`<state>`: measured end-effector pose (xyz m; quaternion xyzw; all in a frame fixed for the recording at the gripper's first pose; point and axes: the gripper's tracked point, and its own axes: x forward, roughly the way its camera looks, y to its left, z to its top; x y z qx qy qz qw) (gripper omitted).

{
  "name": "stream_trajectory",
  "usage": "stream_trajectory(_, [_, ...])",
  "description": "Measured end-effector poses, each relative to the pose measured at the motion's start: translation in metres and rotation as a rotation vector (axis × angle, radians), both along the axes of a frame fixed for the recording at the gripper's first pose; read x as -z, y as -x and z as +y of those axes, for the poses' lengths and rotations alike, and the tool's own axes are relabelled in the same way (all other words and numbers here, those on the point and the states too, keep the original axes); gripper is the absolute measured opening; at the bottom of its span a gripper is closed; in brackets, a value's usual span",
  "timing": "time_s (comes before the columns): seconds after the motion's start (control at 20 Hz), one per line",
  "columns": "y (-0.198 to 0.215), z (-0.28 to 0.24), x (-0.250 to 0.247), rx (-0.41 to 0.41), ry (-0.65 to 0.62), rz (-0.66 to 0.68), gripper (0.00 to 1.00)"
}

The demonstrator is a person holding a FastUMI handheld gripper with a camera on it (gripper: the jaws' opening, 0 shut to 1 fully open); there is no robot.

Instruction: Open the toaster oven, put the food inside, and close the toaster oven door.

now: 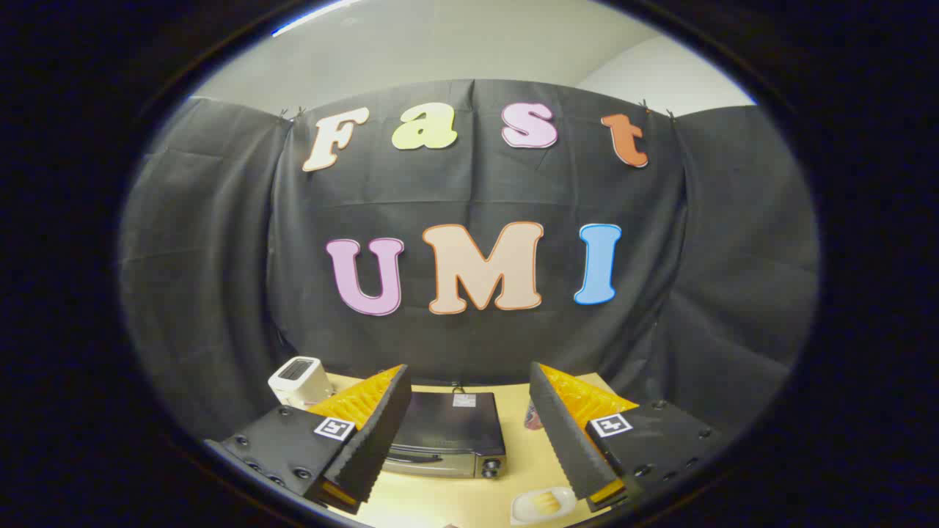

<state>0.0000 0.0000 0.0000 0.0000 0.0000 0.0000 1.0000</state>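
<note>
Claw (469, 433) spread wide, gripping nothing, hovering above table (440, 499). Toaster oven (446, 434) w/ door closed sits between & just beyond fingers; food on small plate (543, 504) near right finger, white toaster (299, 381) beyond left.

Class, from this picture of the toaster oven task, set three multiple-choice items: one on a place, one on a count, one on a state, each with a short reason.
1. Where does the toaster oven stand relative to the fingers of the hand-held gripper?
A. between and just beyond them
B. on the floor
C. on the white toaster

2. How many knobs show on the oven's front?
A. none
B. one
C. four

3. How is the oven door?
A. open
B. removed
C. closed

Answers: 1 A, it sits on the table in the gap between the spread fingers. 2 B, a single knob at the front's right end. 3 C, the front panel stands flush, the food on its dish outside.
</note>
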Motion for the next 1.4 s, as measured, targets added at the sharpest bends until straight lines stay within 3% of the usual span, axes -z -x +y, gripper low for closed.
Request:
stream_trajectory(0.25, [0.003,-0.015,0.010,0.025,-0.047,0.013,1.00])
stream_trajectory(0.5, [0.004,-0.020,0.015,0.064,-0.006,0.020,1.00])
stream_trajectory(0.85, [-0.006,0.014,0.031,0.012,-0.022,0.035,1.00])
stream_trajectory(1.4, [-0.061,0.050,0.109,0.045,-0.041,0.105,1.00])
